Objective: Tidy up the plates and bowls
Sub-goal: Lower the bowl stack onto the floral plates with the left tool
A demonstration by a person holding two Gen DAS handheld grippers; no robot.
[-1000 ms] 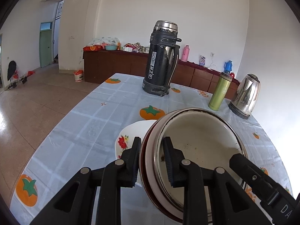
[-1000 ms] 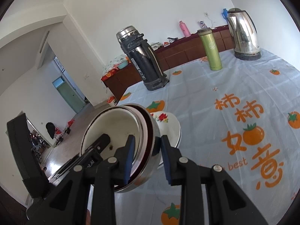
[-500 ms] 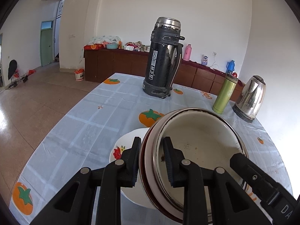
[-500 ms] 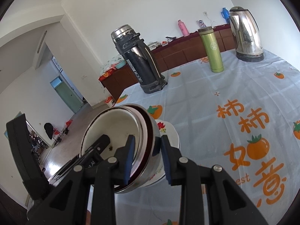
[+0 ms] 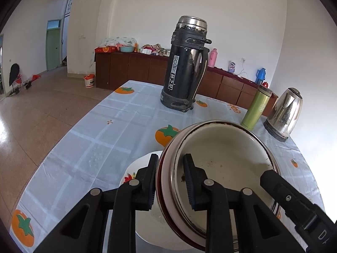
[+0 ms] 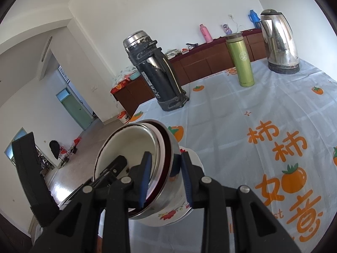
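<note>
Two grippers carry a stack of bowls over a flowered plate on a persimmon-print tablecloth

The left gripper is clamped on the near-left rim of the stacked bowls, one pad outside, one inside; the right gripper is clamped the same way on the opposite rim, so both hold the stack narrowly closed. The stack hangs tilted above the white flowered plate, which lies on the tablecloth. Farther back on the table stand a black thermos, a green flask and a steel kettle
</note>
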